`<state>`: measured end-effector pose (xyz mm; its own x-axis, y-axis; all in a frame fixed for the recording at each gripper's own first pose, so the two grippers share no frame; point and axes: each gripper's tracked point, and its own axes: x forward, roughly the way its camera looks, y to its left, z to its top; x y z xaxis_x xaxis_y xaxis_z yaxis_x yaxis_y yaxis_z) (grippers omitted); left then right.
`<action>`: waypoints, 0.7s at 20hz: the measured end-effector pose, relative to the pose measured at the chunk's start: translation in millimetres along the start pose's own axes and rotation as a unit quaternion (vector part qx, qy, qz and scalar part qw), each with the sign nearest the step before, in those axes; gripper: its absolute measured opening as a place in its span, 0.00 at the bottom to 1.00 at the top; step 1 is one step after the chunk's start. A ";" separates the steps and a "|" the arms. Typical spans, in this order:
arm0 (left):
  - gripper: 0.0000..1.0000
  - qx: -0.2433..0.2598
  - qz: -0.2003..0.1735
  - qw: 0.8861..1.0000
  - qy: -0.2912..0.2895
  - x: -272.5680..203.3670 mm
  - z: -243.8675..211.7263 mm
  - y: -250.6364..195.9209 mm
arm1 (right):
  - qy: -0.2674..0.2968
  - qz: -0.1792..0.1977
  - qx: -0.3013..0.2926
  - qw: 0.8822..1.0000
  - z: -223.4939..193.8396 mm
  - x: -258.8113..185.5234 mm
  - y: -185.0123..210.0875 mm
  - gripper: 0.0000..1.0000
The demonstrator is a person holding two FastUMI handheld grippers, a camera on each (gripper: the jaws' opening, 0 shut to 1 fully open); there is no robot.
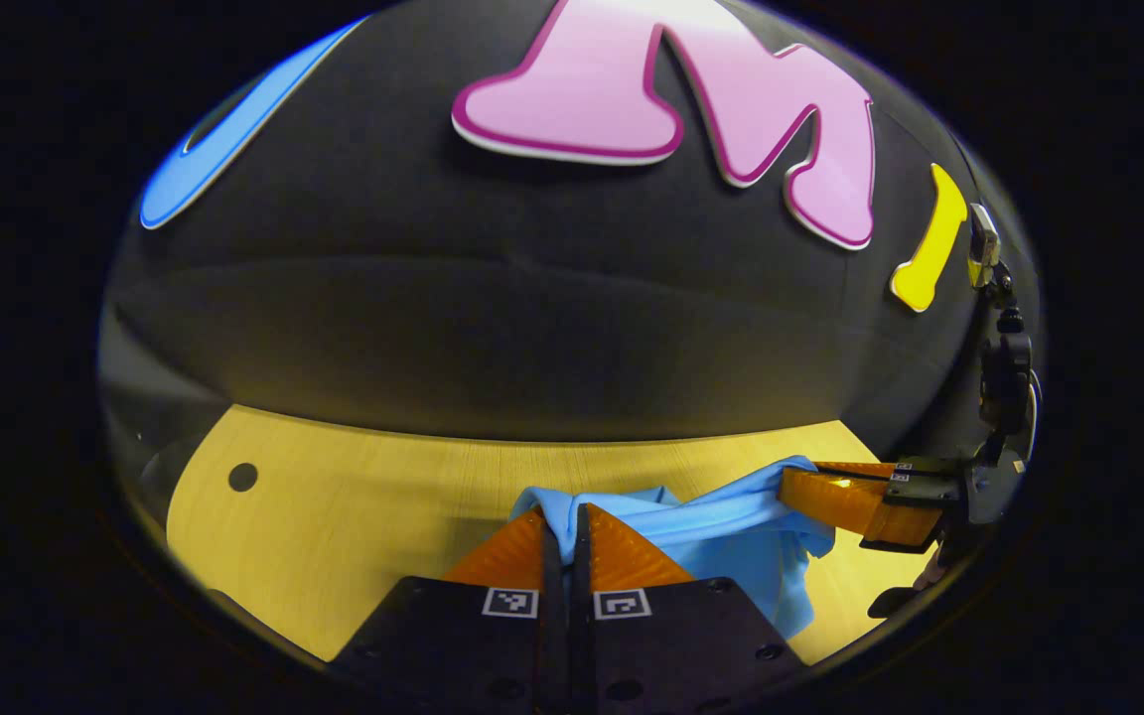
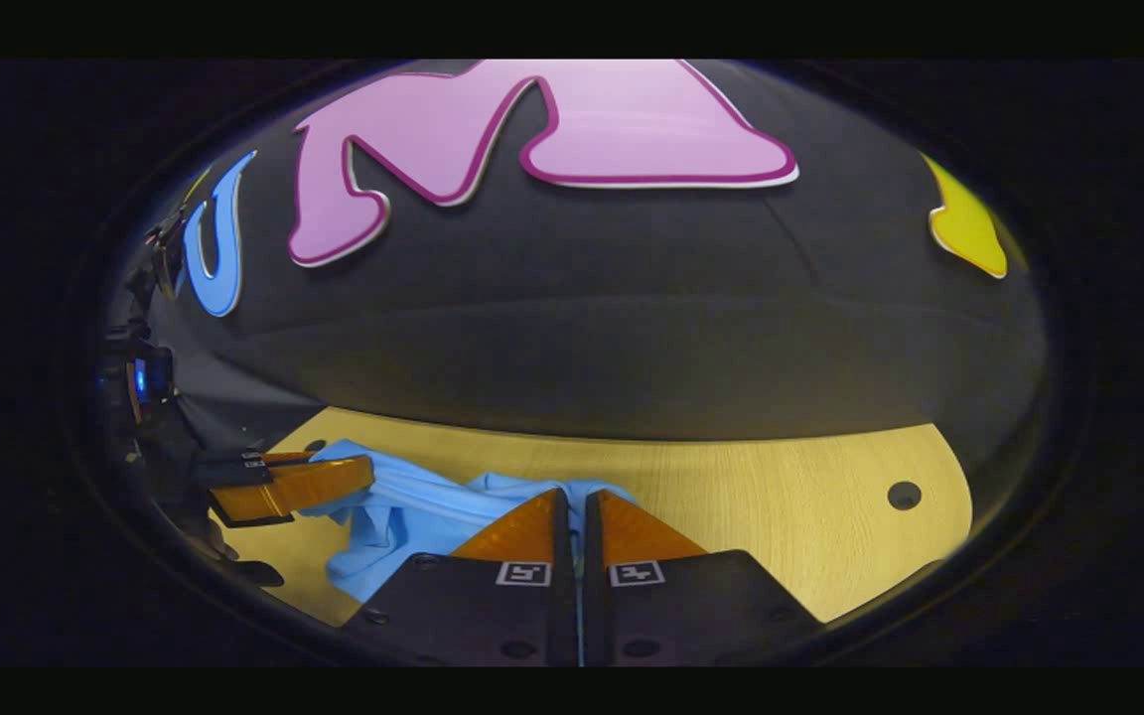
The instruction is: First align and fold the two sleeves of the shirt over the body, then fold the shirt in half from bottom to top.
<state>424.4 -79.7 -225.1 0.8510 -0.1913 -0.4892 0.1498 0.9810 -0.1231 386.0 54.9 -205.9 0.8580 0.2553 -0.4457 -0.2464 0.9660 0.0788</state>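
In the left gripper view, the left gripper [image 1: 568, 516] sits nearest, its two fingers drawn close together with a fold of the light blue shirt [image 1: 731, 541] pinched in the narrow slit between them. The cloth rises in a small ridge right at the fingertips and then runs off to the right, bunched and wrinkled, with a loose flap hanging down toward the near right. The shirt lies over the wooden table [image 1: 354, 516], whose bare top spreads to the left; a small round hole [image 1: 242, 477] marks the table's far left part. At the right edge of this view, the right gripper [image 1: 798, 482] reaches in from the side, and the shirt's far right end is caught at its tips.

In the right gripper view, the right gripper's fingers likewise stand nearly together at the bottom, clamped on a blue fold that peeks up between them. The cloth stretches from there to the left, crumpled, to the left gripper, which comes in from the left edge with the shirt at its tips. Bare table runs to the right, with a round hole near its right edge.

Behind the table, the booth's black cloth wall [image 1: 532, 338] fills the far side.
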 end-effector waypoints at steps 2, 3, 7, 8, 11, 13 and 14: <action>0.06 -0.004 -0.003 1.000 0.003 23.4 -12.8 7.5 | 0.003 -0.012 -0.001 1.000 -12.9 22.0 -7.2 0.07; 0.06 -0.008 -0.003 1.000 0.004 32.1 -19.4 10.7 | 0.009 -0.017 0.000 1.000 -22.0 31.4 -8.4 0.07; 0.07 0.005 0.015 1.000 0.000 60.8 -29.3 15.6 | 0.021 -0.038 -0.006 0.999 -43.5 51.0 -16.0 0.12; 0.14 0.014 0.026 1.000 -0.003 60.9 -29.9 21.4 | 0.022 -0.048 -0.013 0.999 -45.6 52.9 -18.9 0.10; 0.49 0.030 0.027 0.999 -0.022 45.5 -19.7 22.2 | 0.018 -0.062 -0.017 0.998 -45.3 46.1 -24.1 0.27; 0.79 0.035 0.027 0.998 -0.052 27.3 -5.5 19.6 | 0.004 -0.063 -0.003 0.998 -40.0 33.8 -23.4 0.42; 0.94 0.042 0.030 0.996 -0.067 17.0 0.5 19.1 | -0.003 -0.067 0.000 0.998 -37.3 23.4 -23.6 0.58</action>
<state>441.9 -64.2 -235.3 0.9186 -0.1321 -0.3726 0.1340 0.9908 -0.0210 395.1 36.5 -251.5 0.8861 0.1245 -0.4464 -0.1296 0.9914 0.0191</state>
